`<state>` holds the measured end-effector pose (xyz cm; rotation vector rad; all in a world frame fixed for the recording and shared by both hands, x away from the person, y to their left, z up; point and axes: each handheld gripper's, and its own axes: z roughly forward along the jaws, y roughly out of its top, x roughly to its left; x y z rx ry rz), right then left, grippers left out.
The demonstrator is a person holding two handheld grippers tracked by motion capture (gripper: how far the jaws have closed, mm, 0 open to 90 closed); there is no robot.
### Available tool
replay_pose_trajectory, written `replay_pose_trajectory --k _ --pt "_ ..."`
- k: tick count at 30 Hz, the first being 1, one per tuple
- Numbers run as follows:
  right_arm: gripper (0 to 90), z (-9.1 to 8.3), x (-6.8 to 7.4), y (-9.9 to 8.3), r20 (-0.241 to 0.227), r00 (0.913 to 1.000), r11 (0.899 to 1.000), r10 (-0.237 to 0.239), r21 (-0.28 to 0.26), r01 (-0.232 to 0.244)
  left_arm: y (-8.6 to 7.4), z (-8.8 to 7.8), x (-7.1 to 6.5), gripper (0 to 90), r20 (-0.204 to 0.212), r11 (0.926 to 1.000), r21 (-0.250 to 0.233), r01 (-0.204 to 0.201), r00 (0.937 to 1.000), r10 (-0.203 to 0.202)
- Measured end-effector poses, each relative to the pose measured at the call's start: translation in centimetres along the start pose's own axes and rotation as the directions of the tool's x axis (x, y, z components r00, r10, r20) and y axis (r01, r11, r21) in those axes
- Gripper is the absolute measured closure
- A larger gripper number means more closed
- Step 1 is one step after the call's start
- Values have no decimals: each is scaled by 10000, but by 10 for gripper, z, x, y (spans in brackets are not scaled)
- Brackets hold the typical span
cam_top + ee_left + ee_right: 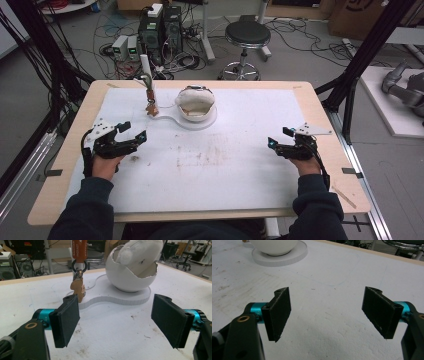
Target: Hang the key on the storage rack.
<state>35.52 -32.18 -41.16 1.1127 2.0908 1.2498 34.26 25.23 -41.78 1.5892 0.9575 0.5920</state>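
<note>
Two grippers: both rest low over the white mat, jaws spread wide, nothing held.
Egg-shaped bowl (131,272): white, cracked-shell rim, a white plush thing (140,252) stuffed inside; sits ahead of the left gripper (115,318), slightly to its right.
Base (115,297): flat white plate under the bowl, one lobe running toward the stand.
Stand (145,67): upright white post ahead-left of the left gripper; a small brown figure (78,288) hangs from a ring on an orange strap.
Right gripper (325,315): well apart from the bowl, which lies ahead and far to its left.
Mat (225,165): stained near centre, covering the wooden table (65,160).
Beyond the table: black stool (246,35), computer towers (162,30), loose cables.
</note>
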Motion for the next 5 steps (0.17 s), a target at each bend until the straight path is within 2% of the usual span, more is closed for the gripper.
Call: replay_pose_trajectory --k 5 --pt "237 0 -1 0 -20 10000 10000 67 -24 -68 0 0 0 227 -26 10000 -8 17 10000 -17"
